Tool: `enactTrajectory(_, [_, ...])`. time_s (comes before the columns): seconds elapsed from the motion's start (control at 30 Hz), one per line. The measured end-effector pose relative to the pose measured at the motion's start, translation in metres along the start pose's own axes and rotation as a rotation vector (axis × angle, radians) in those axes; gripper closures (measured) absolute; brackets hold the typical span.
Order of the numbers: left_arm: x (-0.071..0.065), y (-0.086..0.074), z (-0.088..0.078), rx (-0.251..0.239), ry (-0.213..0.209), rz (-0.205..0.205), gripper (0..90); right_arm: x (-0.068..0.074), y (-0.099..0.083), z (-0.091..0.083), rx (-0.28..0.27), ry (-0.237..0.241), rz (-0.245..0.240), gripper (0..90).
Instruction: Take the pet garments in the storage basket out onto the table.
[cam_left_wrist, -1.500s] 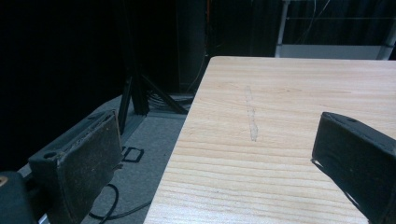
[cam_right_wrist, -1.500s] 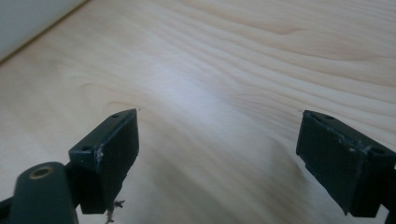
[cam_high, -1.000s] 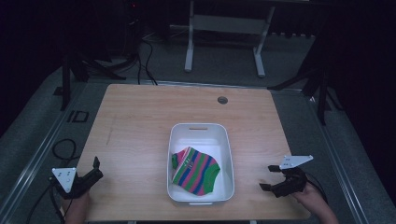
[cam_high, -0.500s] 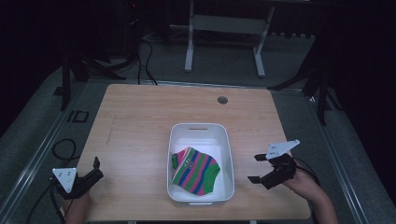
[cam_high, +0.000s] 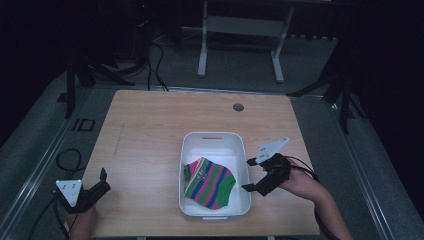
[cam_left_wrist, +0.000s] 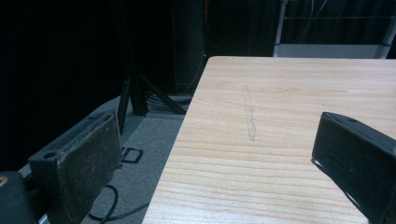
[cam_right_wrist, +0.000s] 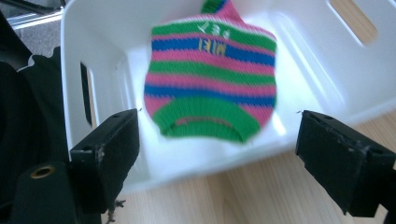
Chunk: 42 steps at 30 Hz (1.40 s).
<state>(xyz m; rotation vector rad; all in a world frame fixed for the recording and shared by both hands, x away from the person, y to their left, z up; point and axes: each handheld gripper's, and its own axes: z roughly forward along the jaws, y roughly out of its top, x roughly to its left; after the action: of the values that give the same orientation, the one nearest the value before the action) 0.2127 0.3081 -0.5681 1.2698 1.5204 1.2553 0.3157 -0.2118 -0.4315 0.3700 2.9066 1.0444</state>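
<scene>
Sock: the striped sock (cam_high: 209, 181) lies flat inside the white bin (cam_high: 214, 141), a soft knit in pink, green and blue bands with a ribbed green cuff (cam_right_wrist: 201, 119).
Progress: nothing gripped yet; by my read the pick-up is only at the approach, with the grasp and lift to come.
Right gripper: the right gripper (cam_high: 256, 175) hovers just beside the bin's right wall, fingers spread wide and aimed at the sock.
Bin: smooth, glossy plastic, rounded corners, slotted handles.
Left gripper: the left gripper (cam_high: 104, 181) sits near the surface's (cam_high: 150, 130) front-left corner, fingers apart, holding nothing.
Surface: pale wood grain, matte.
</scene>
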Motion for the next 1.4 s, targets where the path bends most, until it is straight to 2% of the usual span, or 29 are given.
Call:
enactTrajectory(0.07, [0.0,0.0,0.0,0.001,-0.002,0.0,2.0,0.004,0.013,0.013,0.021,-0.02,-0.037,12.9])
enactTrajectory(0.13, [0.0,0.0,0.0,0.001,-0.002,-0.001,2.0,0.005,0.016,0.016,0.028,-0.013,-0.045,12.7])
enactTrajectory(0.2, [0.0,0.0,0.0,0.001,-0.004,-0.001,2.0,0.007,0.027,0.031,0.041,0.012,-0.048,12.7])
enactTrajectory(0.3, [0.001,0.0,0.0,0.002,-0.006,-0.002,2.0,0.007,0.034,0.04,0.054,0.024,-0.042,12.9])
enactTrajectory(0.4, [0.001,0.0,0.0,0.001,-0.007,-0.001,2.0,0.008,0.044,0.058,0.096,0.047,-0.042,12.8])
enactTrajectory(0.43, [0.001,0.0,0.0,0.001,-0.007,-0.001,2.0,0.008,0.044,0.058,0.096,0.047,-0.042,12.8])
enactTrajectory(0.47, [0.001,0.0,0.0,0.001,-0.007,-0.001,2.0,0.008,0.051,0.068,0.106,0.053,-0.049,12.8])
enactTrajectory(0.6, [0.001,0.0,0.0,0.001,-0.009,-0.005,2.0,0.006,0.059,0.082,0.124,0.072,-0.05,12.8])
enactTrajectory(0.67, [0.001,0.0,0.0,0.0,-0.01,-0.004,2.0,0.005,0.067,0.098,0.158,0.078,-0.052,12.8])
enactTrajectory(0.7, [0.001,0.0,0.0,0.001,-0.01,-0.003,2.0,0.005,0.067,0.098,0.158,0.078,-0.052,12.8])
enactTrajectory(0.77, [0.001,0.0,0.0,0.001,-0.011,-0.003,2.0,0.003,0.072,0.113,0.189,0.073,-0.054,12.8])
enactTrajectory(0.83, [0.001,0.0,0.0,0.001,-0.012,-0.004,2.0,0.003,0.072,0.113,0.189,0.073,-0.054,12.8])
enactTrajectory(0.9, [0.001,0.0,0.0,0.001,-0.014,-0.006,2.0,0.0,0.077,0.127,0.205,0.071,-0.046,12.8])
enactTrajectory(1.07, [0.001,0.0,0.0,0.0,-0.018,-0.006,2.0,-0.003,0.082,0.147,0.231,0.058,-0.039,12.8])
enactTrajectory(1.2, [0.001,0.0,0.0,0.0,-0.019,-0.008,2.0,-0.004,0.083,0.162,0.266,0.058,-0.021,12.7])
enactTrajectory(1.4, [0.001,0.0,0.0,0.0,-0.021,-0.007,2.0,-0.001,0.08,0.179,0.304,0.064,-0.026,12.9])
